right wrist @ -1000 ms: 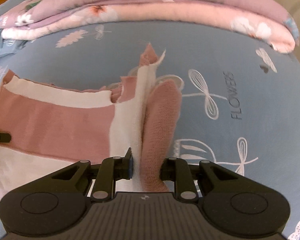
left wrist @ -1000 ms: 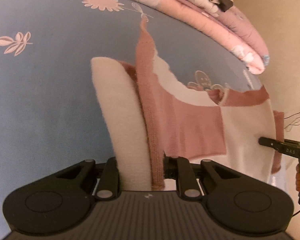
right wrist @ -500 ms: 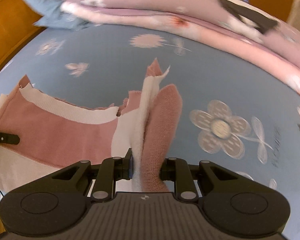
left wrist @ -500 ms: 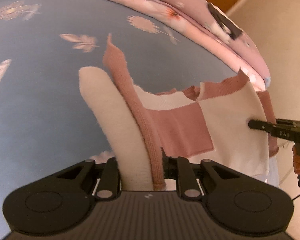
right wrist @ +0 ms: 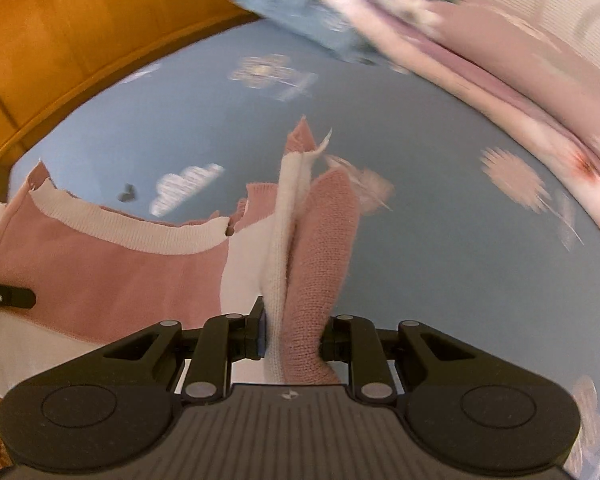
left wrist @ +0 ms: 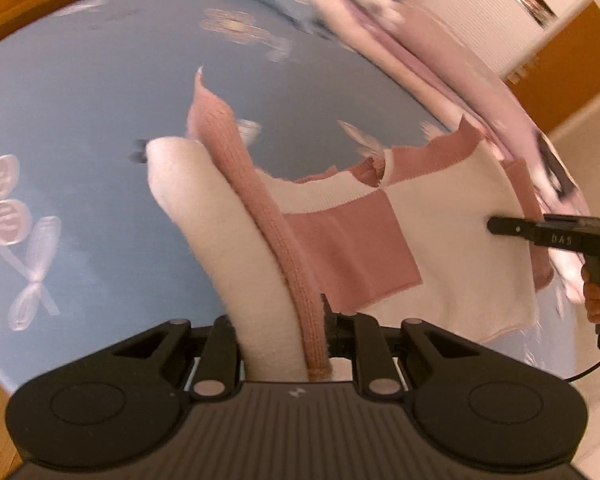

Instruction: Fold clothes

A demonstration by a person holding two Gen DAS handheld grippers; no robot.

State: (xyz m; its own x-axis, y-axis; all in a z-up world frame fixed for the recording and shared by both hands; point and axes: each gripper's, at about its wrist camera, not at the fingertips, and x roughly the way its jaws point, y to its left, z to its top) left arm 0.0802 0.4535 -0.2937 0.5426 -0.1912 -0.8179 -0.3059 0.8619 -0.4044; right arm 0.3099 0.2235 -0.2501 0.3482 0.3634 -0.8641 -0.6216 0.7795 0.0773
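Note:
A pink and cream knitted sweater (left wrist: 348, 248) hangs stretched between both grippers above the blue flowered bed sheet (left wrist: 80, 112). My left gripper (left wrist: 284, 344) is shut on a bunched cream and pink fold of it. In the right wrist view my right gripper (right wrist: 292, 340) is shut on another cream and pink fold, with the sweater's body (right wrist: 100, 268) spreading to the left. The right gripper's finger (left wrist: 516, 228) and the hand (left wrist: 598, 292) holding it show at the right edge of the left wrist view. The left gripper's finger (right wrist: 8, 296) shows at the left edge of the right wrist view.
A pile of pink flowered quilts (right wrist: 520, 60) lies along the far side of the bed, with a blue pillow (right wrist: 300, 8) beside it. A wooden bed frame (right wrist: 60, 52) curves at the upper left. Pale floor (left wrist: 580, 144) lies off the bed's right edge.
Both grippers have swung sideways over the bed with the sweater still held between them. The wooden frame and blue pillow have come into view, and the background is now blurred.

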